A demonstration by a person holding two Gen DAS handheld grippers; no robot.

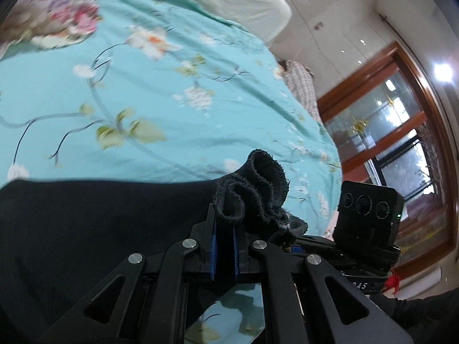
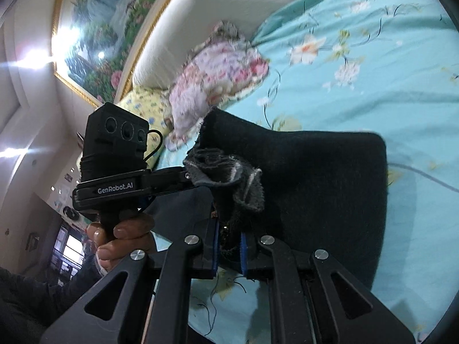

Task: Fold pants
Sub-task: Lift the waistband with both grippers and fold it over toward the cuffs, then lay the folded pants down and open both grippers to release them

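Holding: black pants [image 1: 94, 223], soft knit, limp, lightweight by the look, draping off both grippers over the turquoise floral bed sheet [image 1: 143, 100], partly lifted. L gripper [image 1: 225, 226] fingers are pinching a bunched, frayed edge of the pants; R gripper [image 2: 229, 246] fingers are likewise pressing on a gathered edge w/ fuzzy grey lining showing, both grips sitting close together. Fabric is sagging freely btwn grips, so likely needing holds at hem/waist corners, spread wide, to keep the fold flat; slipping risk seems low, bunching risk high.
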